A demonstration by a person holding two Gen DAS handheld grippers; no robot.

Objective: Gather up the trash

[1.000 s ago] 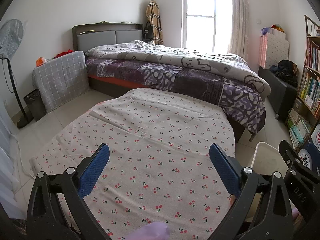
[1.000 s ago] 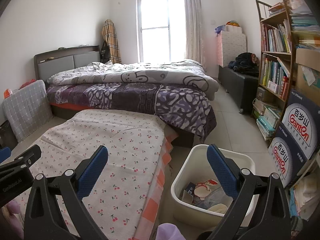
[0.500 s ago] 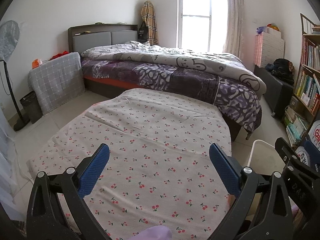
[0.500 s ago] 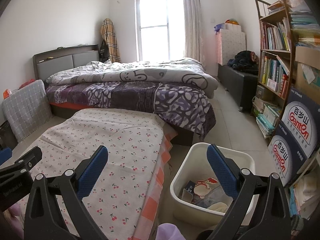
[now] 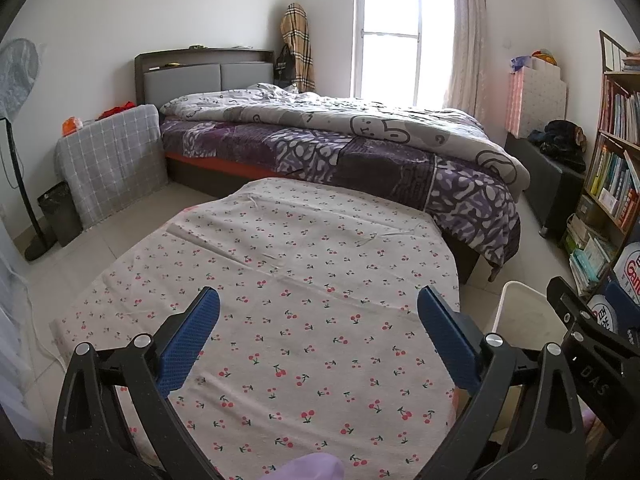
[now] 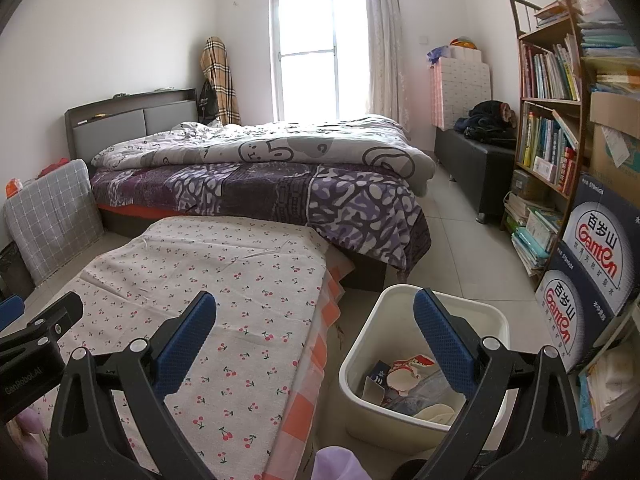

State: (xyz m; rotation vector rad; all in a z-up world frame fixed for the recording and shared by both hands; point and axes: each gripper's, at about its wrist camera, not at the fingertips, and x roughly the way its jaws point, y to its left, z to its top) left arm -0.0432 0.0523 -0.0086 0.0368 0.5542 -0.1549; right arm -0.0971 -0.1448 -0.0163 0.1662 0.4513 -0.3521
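Both grippers hover with jaws spread wide and nothing between them above a table (image 5: 320, 280) draped in a cherry-print cloth. The left gripper (image 5: 318, 324) faces bare cloth, with no litter in sight. The right gripper (image 6: 314, 324) looks toward the white bin (image 6: 404, 296) on the floor just right of the table, where wrappers and paper scraps (image 6: 404, 376) already lie. The collecting looks nearly done. The sensible next step is a slow sweep of the cloth edges and floor, jaws kept wide, before closing on any stray piece.
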